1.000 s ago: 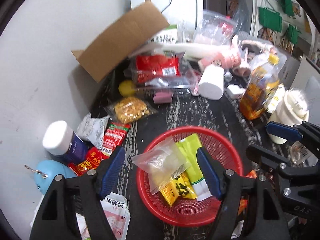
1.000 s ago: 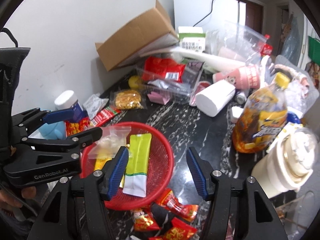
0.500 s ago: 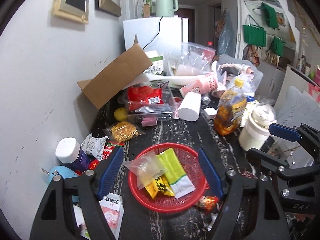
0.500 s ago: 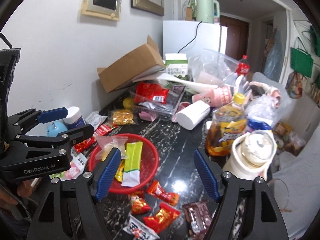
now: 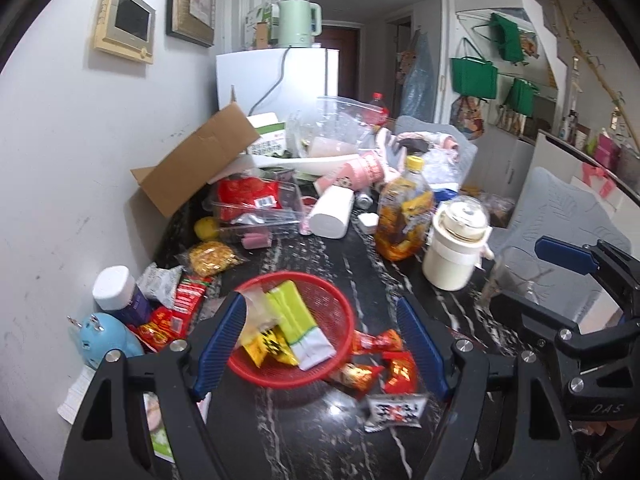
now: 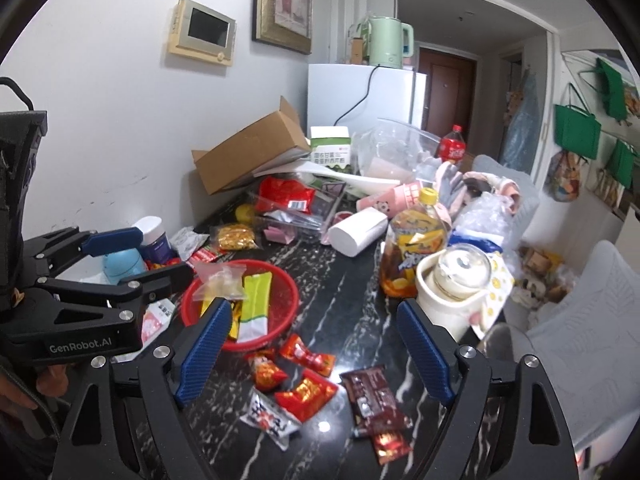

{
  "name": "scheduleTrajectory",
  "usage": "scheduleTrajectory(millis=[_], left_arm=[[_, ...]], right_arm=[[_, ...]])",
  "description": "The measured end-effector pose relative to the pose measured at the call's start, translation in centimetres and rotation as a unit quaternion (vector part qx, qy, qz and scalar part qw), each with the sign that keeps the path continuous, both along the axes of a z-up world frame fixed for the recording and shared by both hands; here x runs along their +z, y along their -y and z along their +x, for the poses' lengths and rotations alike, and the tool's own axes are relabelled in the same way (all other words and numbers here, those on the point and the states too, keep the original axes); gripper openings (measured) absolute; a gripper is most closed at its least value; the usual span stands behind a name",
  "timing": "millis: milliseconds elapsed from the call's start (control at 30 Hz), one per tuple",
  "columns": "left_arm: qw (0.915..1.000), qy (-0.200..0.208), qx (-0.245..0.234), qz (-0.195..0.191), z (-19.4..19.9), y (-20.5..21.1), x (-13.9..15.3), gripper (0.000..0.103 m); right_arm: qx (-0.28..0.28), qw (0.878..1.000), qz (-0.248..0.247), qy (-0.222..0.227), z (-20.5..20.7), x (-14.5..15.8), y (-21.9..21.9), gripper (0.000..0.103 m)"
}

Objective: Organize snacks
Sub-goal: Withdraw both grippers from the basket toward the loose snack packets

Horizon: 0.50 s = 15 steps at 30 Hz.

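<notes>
On the dark marbled bench against the wall, a red basket serves as the collecting spot: it already holds a clear zip bag, a green-and-white packet and a yellow packet, lying loosely on one another. Loose snacks are left outside it, probably waiting to go in: several red wrappers and a white sachet just in front of the basket, and a brown bar a little to their right.

From the left wrist view, the left gripper hangs over the basket with its fingers apart and nothing pinched; the basket shows between them but below, untouched. From the right wrist view, the right gripper has its jaws opening, with no item between them; the red wrappers lie on the bench below the gap, the brown bar nearer its right finger.

Judging by this, the right gripper is best placed to take a wrapper next, since they sit closest beneath it.
</notes>
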<state>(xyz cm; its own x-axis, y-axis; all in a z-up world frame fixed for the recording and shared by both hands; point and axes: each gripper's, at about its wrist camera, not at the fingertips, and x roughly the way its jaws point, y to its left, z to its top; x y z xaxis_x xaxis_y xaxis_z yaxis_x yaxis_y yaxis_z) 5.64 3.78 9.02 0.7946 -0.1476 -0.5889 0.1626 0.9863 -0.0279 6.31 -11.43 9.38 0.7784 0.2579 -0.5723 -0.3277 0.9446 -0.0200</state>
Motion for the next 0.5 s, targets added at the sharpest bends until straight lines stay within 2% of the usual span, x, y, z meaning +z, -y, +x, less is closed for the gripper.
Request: scheduleTrajectory(millis=[300,500], left_arm=[[0.999,-0.016,-0.041,-0.013,-2.1,1.8,-1.7,0.077],[0.9969,-0.033,-0.068,-0.023,-3.1,3.1,-3.5,0.077]], right_arm=[[-0.022,1.0,0.008,-0.003,-2.9,-0.8,1.7,0.085],[-0.041,0.999,0.016,-0.021,-4.0,-2.5,3.0,0.085]])
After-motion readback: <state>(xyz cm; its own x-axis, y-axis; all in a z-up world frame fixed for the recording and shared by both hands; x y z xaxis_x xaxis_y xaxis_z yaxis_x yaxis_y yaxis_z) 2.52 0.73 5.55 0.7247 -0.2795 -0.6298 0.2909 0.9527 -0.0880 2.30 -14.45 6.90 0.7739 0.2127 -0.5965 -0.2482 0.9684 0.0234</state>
